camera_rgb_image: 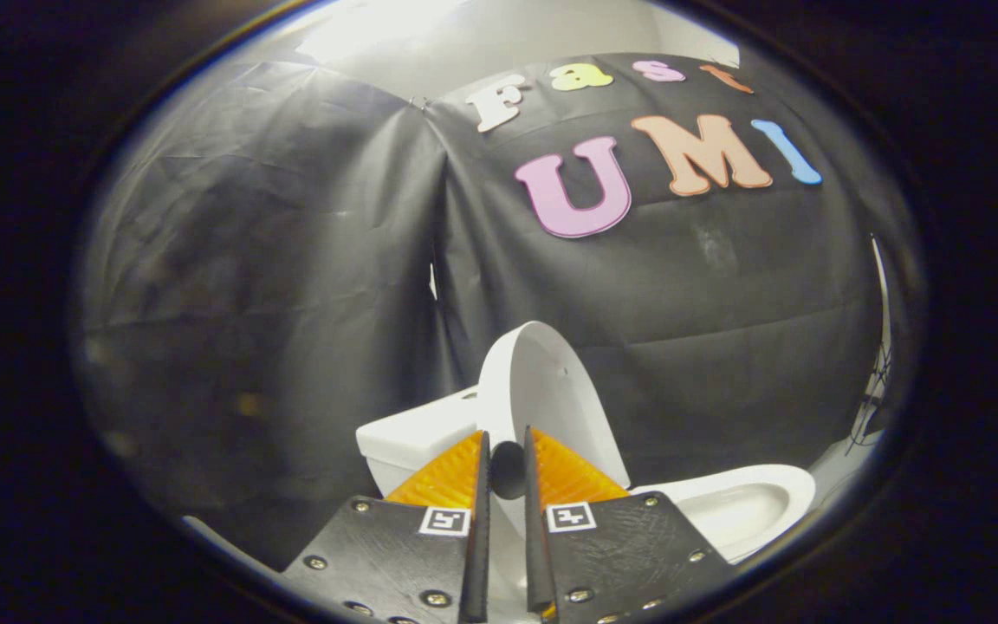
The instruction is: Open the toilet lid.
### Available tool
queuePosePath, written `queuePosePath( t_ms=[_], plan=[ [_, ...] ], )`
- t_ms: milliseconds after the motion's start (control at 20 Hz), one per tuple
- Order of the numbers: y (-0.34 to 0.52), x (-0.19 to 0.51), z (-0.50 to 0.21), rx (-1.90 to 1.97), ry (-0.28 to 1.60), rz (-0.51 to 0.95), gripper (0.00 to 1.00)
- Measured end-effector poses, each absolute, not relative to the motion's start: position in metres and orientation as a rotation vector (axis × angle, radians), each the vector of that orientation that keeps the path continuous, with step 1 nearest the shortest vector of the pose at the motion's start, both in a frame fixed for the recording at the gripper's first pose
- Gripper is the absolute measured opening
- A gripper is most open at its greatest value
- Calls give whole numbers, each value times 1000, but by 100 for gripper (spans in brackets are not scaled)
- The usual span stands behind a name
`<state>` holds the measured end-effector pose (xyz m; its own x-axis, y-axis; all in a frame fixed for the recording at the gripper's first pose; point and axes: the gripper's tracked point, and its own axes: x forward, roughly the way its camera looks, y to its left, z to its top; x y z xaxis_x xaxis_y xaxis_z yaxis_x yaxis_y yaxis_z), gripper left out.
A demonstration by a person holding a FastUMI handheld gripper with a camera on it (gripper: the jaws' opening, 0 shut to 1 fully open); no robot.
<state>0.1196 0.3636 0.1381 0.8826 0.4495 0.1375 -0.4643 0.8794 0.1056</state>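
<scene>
Tongs nearly closed on a small dark knob.
Beyond the tips, white toilet lid raised upright, bowl exposed alongside.

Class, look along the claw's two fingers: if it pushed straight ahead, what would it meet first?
Most likely the raised toilet lid, standing just ahead of the claw, whose fingers are nearly together with a dark knob in the gap. Depth is hard to judge here.

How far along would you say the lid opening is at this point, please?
Mostly done: the toilet lid stands raised, nearly upright beside the tank, and the bowl is exposed. In hand: the hand-held gripper has its fingers close together around a small dark knob by the lid. Left: letting go.
</scene>
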Motion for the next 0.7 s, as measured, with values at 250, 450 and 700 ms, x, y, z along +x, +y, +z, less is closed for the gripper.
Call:
queuePosePath(
  t_ms=[250, 450, 700],
  plan=[
    [328, 113, 164, 96, -145, 385, 24],
    [292, 104, 190, 57, -176, 315, 29],
    [254, 85, 215, 12, -187, 253, 87]
  ],
)
